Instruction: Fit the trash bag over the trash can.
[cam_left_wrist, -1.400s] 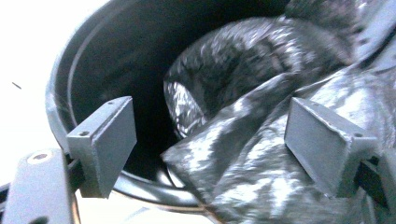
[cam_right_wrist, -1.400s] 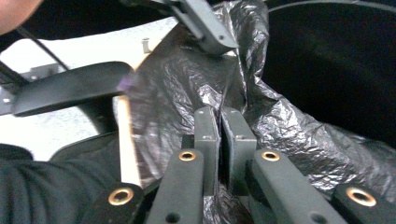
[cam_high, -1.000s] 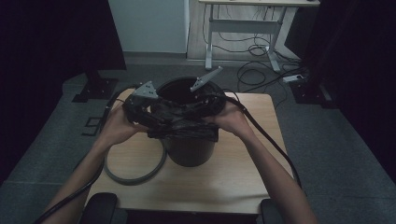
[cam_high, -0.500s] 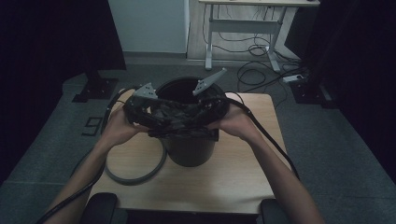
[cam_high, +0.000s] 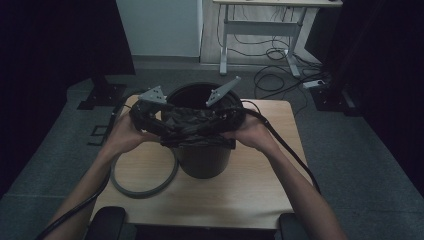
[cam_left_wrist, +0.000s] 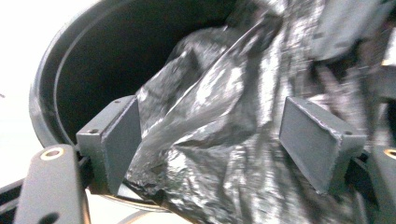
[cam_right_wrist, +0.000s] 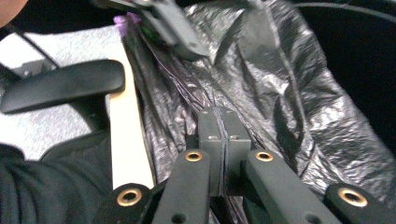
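The right gripper (cam_right_wrist: 223, 126) has its jaws pressed together on a fold of the black plastic bag (cam_right_wrist: 289, 93), the thin film pinched flat between the pads. The left gripper (cam_left_wrist: 210, 140) has its jaws wide apart, with crumpled bag (cam_left_wrist: 210, 121) bulging between the two pads; one pad touches the film (whether the other does, I cannot tell).

In the high view, both grippers sit at the mouth of the black bucket (cam_high: 205, 160), the left gripper (cam_high: 150, 112) at its left rim and the right gripper (cam_high: 227, 112) at its right rim, with the bag (cam_high: 192, 122) bunched across the front of the opening and draped a little over the near rim. The left gripper view looks past the bag into the dark inside of the bucket (cam_left_wrist: 93, 70).

The bucket stands upright on the wooden table (cam_high: 260, 185), roughly mid-table. A grey ring (cam_high: 142, 182) lies flat on the table just beside the bucket, on the person's left. An armrest (cam_right_wrist: 63, 86) shows beyond the table edge.
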